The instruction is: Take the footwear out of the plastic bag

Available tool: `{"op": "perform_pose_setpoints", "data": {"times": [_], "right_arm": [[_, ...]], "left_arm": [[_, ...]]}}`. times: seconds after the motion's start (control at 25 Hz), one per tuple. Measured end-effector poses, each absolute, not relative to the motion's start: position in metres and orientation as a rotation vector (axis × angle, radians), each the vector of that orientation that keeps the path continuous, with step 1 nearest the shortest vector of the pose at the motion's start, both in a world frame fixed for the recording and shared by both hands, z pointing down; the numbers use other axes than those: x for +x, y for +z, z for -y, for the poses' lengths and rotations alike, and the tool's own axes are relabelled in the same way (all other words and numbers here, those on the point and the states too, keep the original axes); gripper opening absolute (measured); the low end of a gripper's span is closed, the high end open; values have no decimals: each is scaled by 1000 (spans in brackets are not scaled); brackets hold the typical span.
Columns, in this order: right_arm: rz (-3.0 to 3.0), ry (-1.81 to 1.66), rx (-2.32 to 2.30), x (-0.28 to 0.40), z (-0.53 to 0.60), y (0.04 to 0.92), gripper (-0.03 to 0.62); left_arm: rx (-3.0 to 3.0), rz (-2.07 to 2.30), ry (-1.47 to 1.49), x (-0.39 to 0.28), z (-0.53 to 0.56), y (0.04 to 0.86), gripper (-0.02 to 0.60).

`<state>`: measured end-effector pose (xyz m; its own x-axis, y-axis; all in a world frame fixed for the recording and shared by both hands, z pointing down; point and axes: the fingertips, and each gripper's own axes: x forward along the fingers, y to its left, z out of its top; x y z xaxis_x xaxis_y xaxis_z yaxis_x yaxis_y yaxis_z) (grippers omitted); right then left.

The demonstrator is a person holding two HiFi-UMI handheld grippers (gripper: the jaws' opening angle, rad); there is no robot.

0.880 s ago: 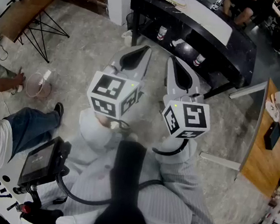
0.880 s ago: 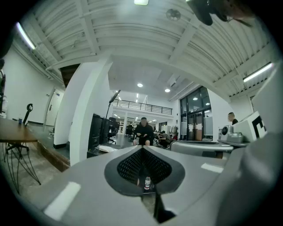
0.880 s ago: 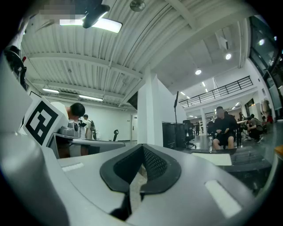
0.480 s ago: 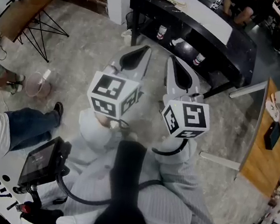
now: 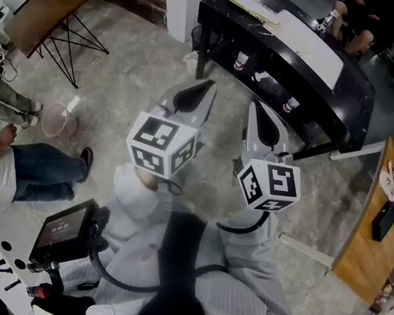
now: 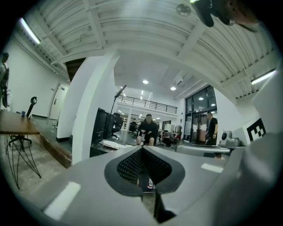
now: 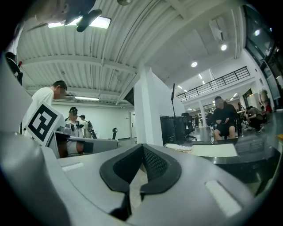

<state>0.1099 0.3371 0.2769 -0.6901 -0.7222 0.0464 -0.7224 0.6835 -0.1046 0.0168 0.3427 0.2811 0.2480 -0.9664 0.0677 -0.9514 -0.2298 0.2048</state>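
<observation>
Only the head view shows the floor [image 5: 122,73] under the left gripper [image 5: 207,84] and right gripper [image 5: 255,105]. Only the gripper views show both pairs of fingers closed and empty, facing a seated person [image 6: 147,128]. No view shows the footwear or plastic bag. The black bench [image 5: 342,75] sits further toward 3 o'clock than earlier.

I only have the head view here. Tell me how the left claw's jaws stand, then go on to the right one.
Observer: In its own view the left claw has its jaws together, with nothing between them.
Operator: Now the right.
Observer: The right claw is shut too, and empty.
Operator: Report what the left one faces.
Observer: It looks level across the hall, towards a standing person by the glass doors.
</observation>
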Motion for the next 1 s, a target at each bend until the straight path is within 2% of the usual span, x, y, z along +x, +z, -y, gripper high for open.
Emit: {"op": "perform_pose_setpoints", "data": {"times": [0.6,1.0], "right_arm": [[2787,233,1402,-19,-58,287,14],[2672,351,1450,-4,120,335,14]], "left_arm": [[2386,1618,-20,-109,-50,297,2],[2349,1456,73,-103,130,353,2]]}}
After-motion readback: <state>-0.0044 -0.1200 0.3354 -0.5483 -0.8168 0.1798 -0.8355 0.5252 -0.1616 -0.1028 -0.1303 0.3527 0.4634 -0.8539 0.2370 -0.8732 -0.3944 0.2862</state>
